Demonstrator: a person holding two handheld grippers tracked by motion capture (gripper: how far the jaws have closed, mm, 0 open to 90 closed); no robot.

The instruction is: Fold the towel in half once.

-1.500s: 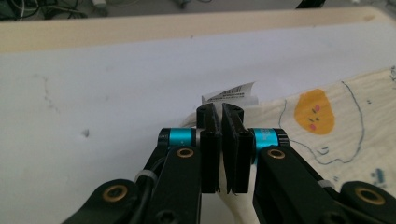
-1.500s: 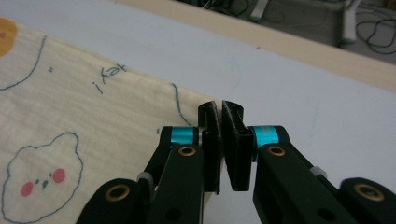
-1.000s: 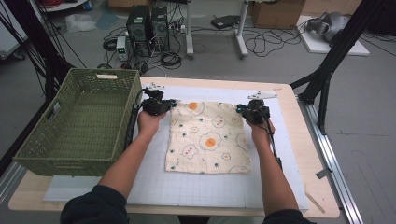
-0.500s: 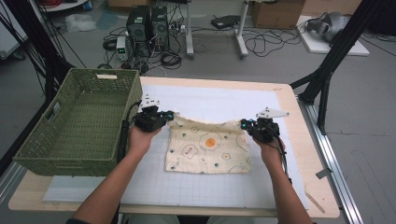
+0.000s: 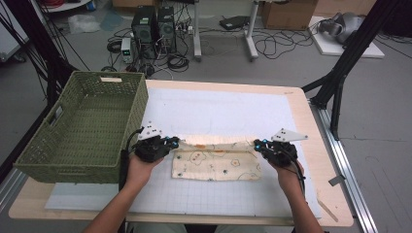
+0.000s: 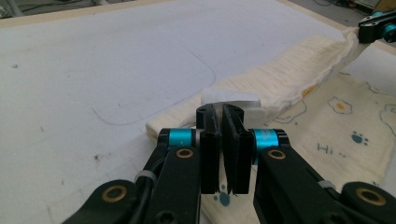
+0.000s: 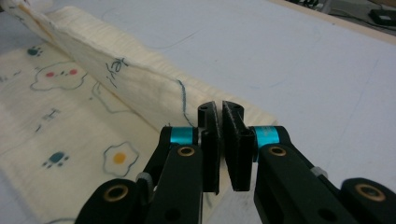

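Overhead layout, with gripper close-ups. I hold the cream printed cloth [image 5: 216, 162] by its far edge: my left gripper [image 5: 171, 143] has its fingers clamped on the corner at lower centre-left of the high view, my right gripper [image 5: 256, 144] has its fingers clamped on the opposite corner at lower centre-right. The held edge runs taut between them, raised and doubled toward me over the rest of the cloth, which lies flat on the white mat [image 5: 218, 109]. In the left gripper view the fold [image 6: 285, 79] climbs to the upper right; in the right gripper view it [image 7: 107, 74] climbs to the upper left. The green basket [image 5: 73, 160] stands just left of my left hand. Bare mat lies open beyond the fold; the desk [image 5: 318, 145] rim borders the right.
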